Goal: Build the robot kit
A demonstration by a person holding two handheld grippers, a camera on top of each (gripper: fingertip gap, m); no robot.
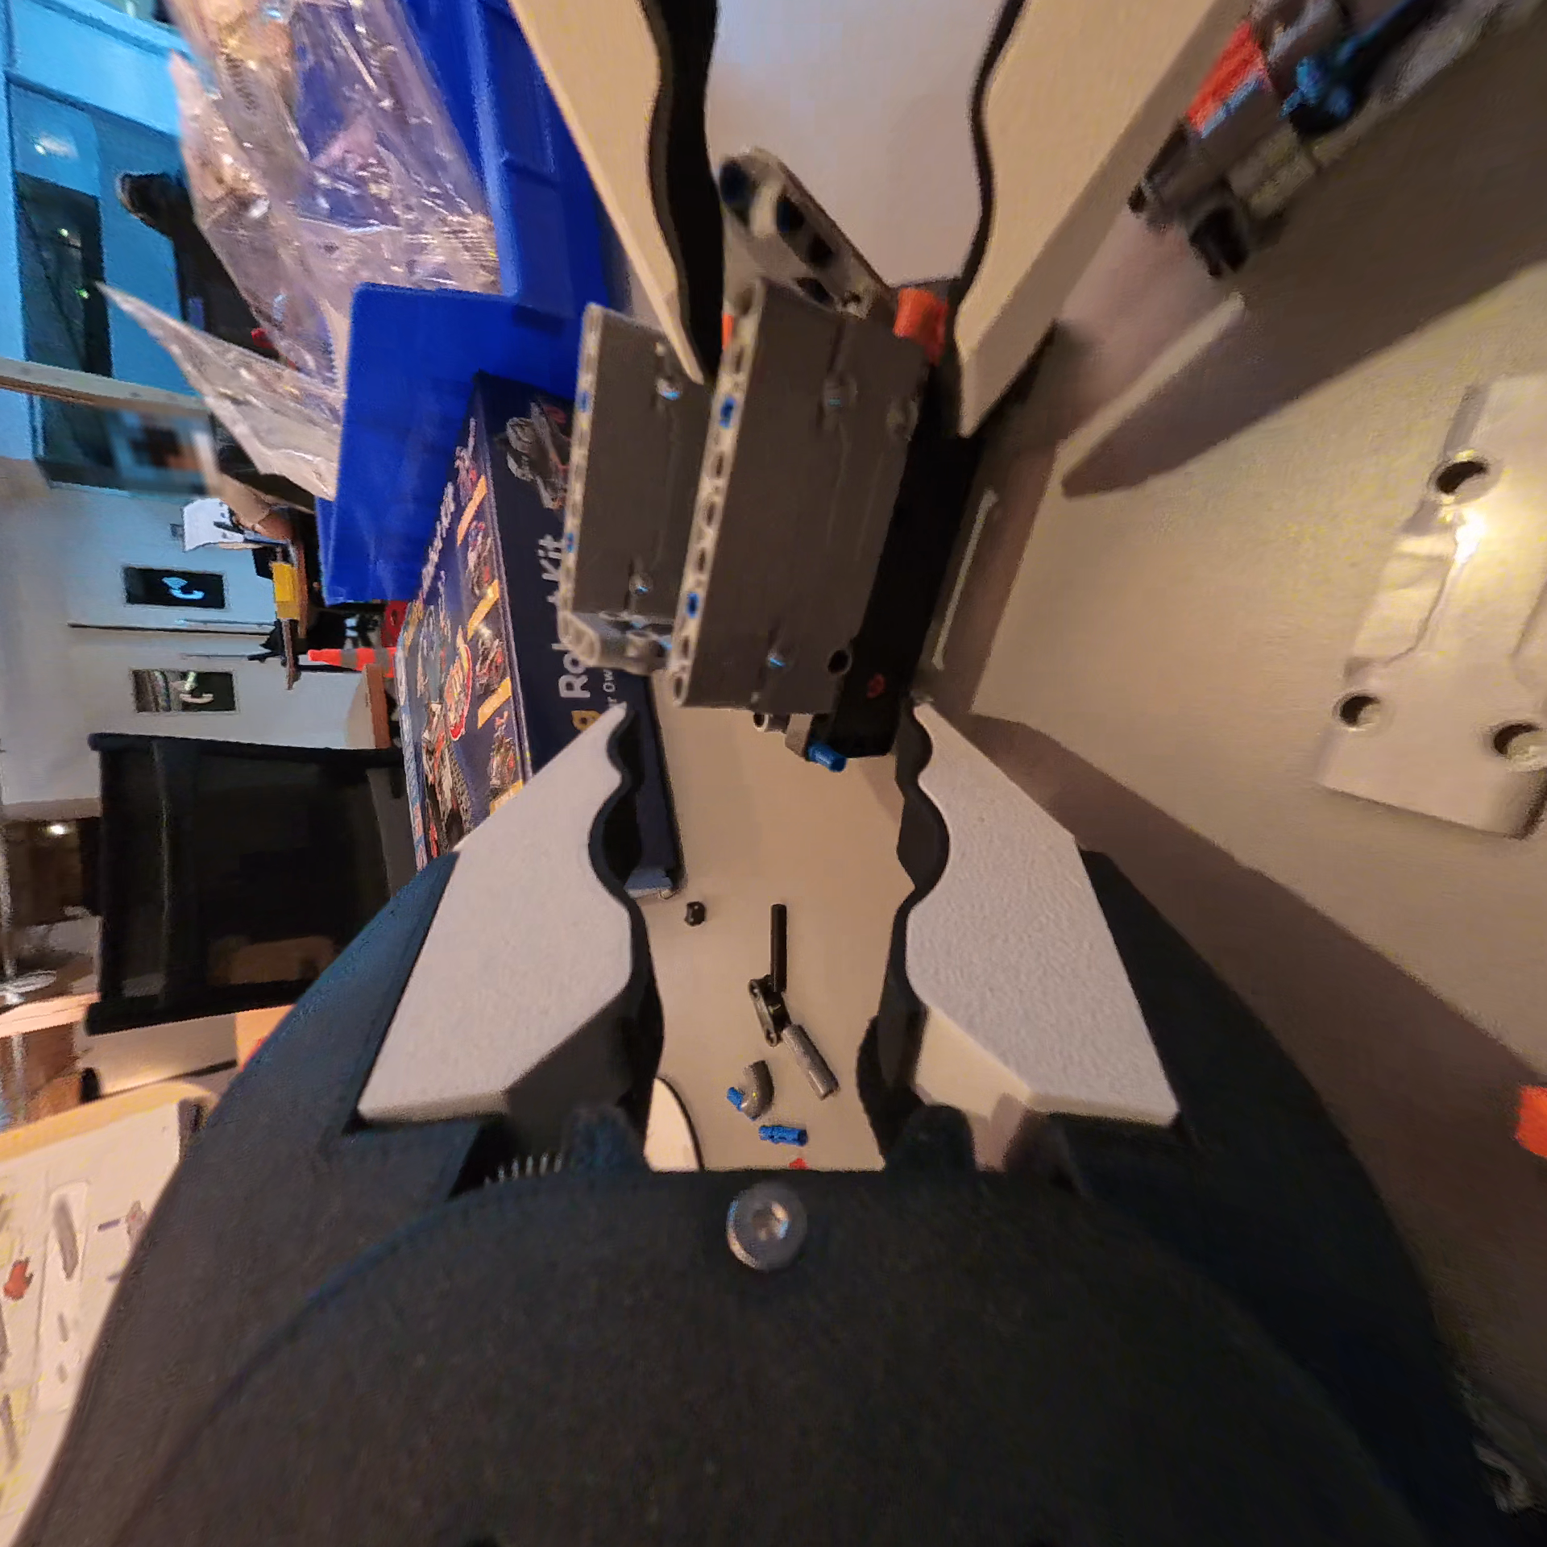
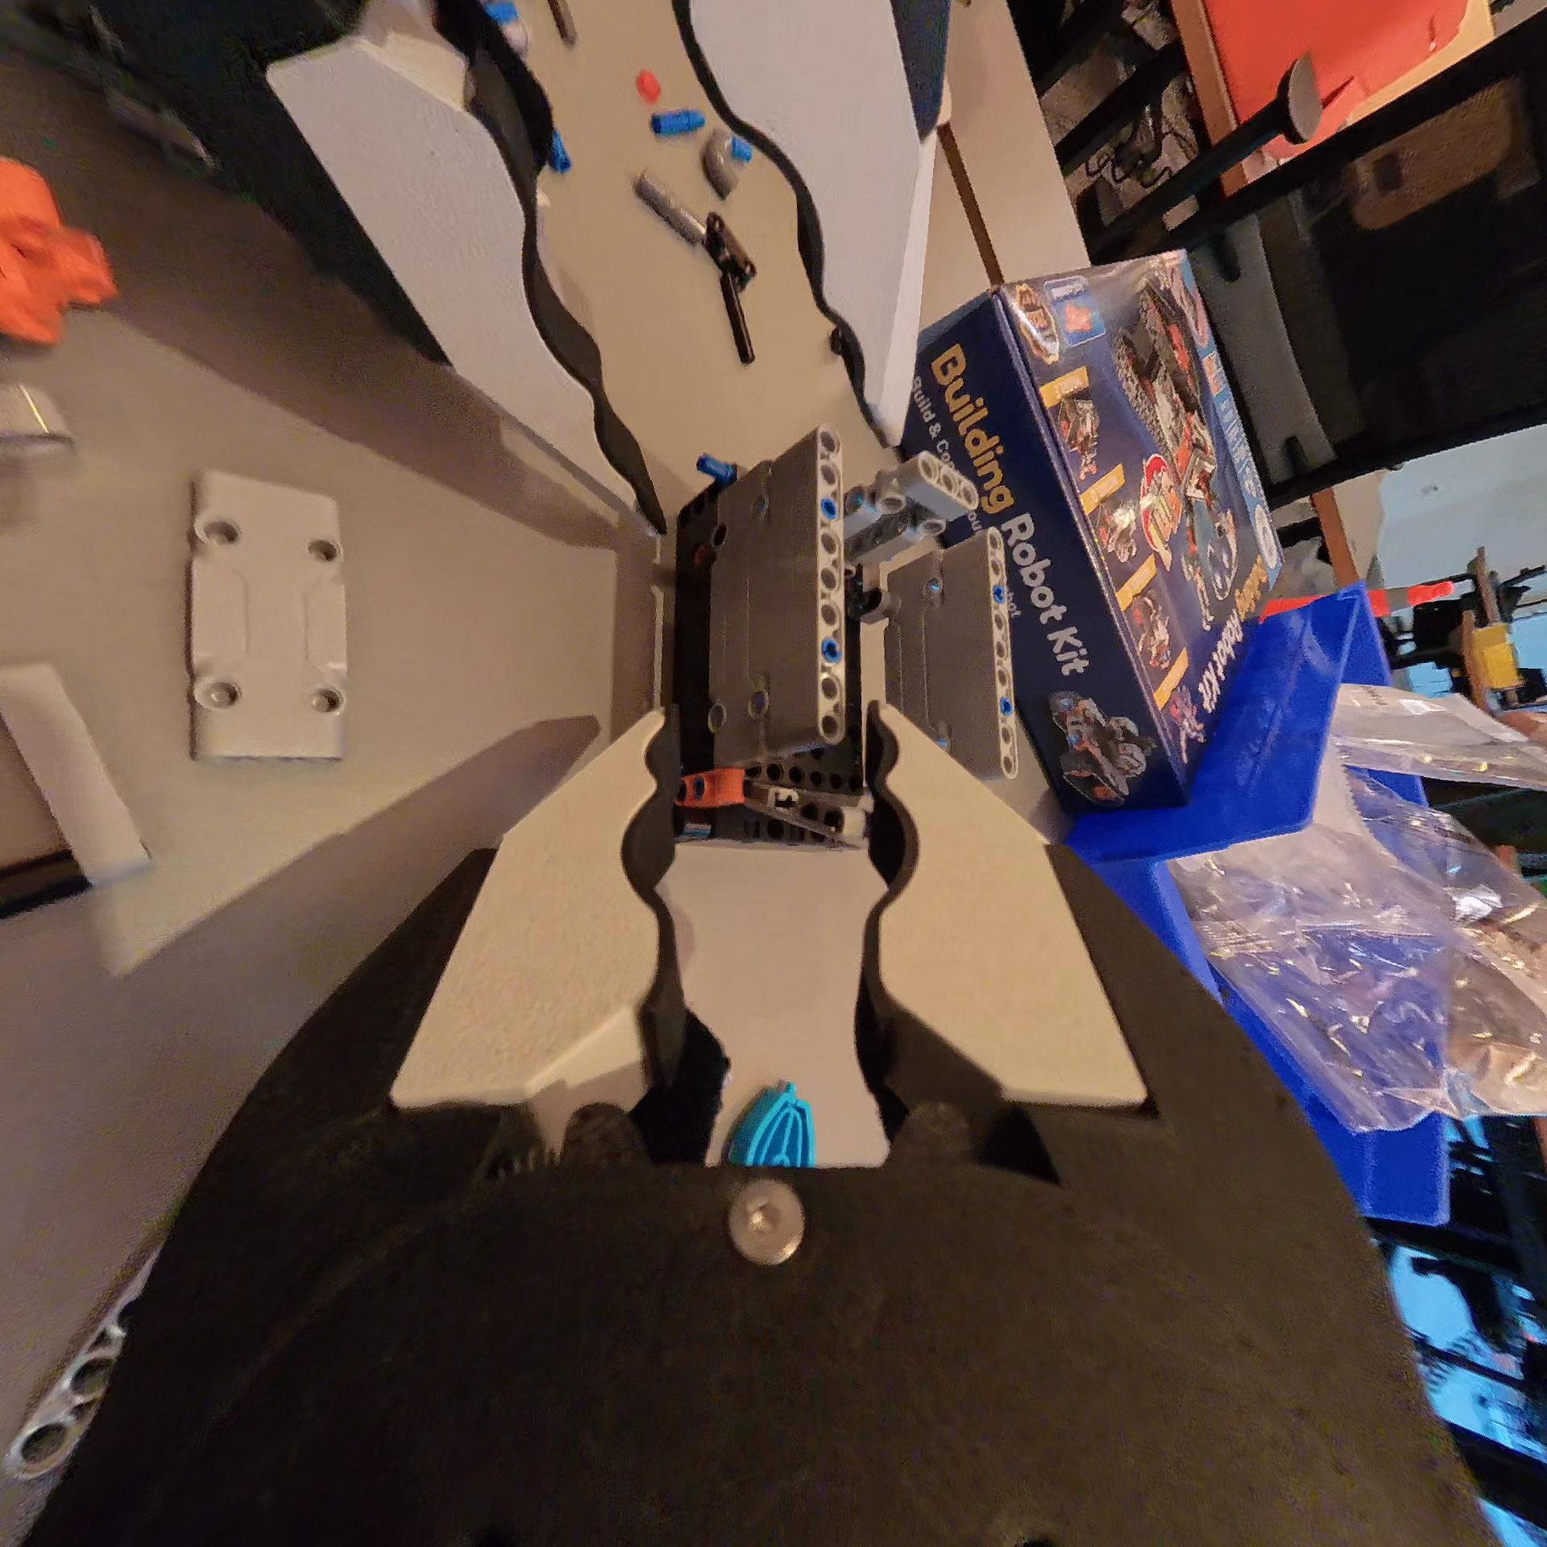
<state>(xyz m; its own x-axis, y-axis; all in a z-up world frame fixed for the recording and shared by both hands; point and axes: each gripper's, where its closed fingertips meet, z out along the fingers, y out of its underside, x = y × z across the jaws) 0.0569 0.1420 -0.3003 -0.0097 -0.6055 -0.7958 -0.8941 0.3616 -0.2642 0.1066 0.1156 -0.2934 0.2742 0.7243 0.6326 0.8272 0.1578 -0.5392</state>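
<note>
two handheld grippers face each other across a pale table (image 1: 778, 837), with a building-block model (image 1: 787, 502) between them. the model is made of grey panels edged with light grey holed beams, fixed on a black base, with blue pins and an orange connector (image 2: 711, 787) at one end.

the left gripper (image 1: 766, 720) has its white fingers with black wavy pads spread apart; its tips sit just at the near end of the model, one on each side, and i cannot tell whether they touch it. the right gripper (image 2: 766, 728) is likewise spread wide, its tips flanking the orange-connector end of the model, not visibly squeezing it. neither tool is clamped on anything.

on the table behind the left gripper's tips lie small loose parts: a black axle with a joint (image 1: 774, 971), a grey pin (image 1: 810, 1059), a grey elbow piece (image 1: 753, 1088) and a blue pin (image 1: 783, 1134). a teal ribbed piece (image 2: 774, 1126) lies near the right gripper's base.

beside the model stands a dark blue printed cardboard box (image 2: 1113, 536), leaning against a blue plastic bin (image 2: 1306, 695) that holds clear bags of parts (image 2: 1373, 963). on the model's other side, a grey surface carries a white plate with four holes (image 2: 266, 615).
</note>
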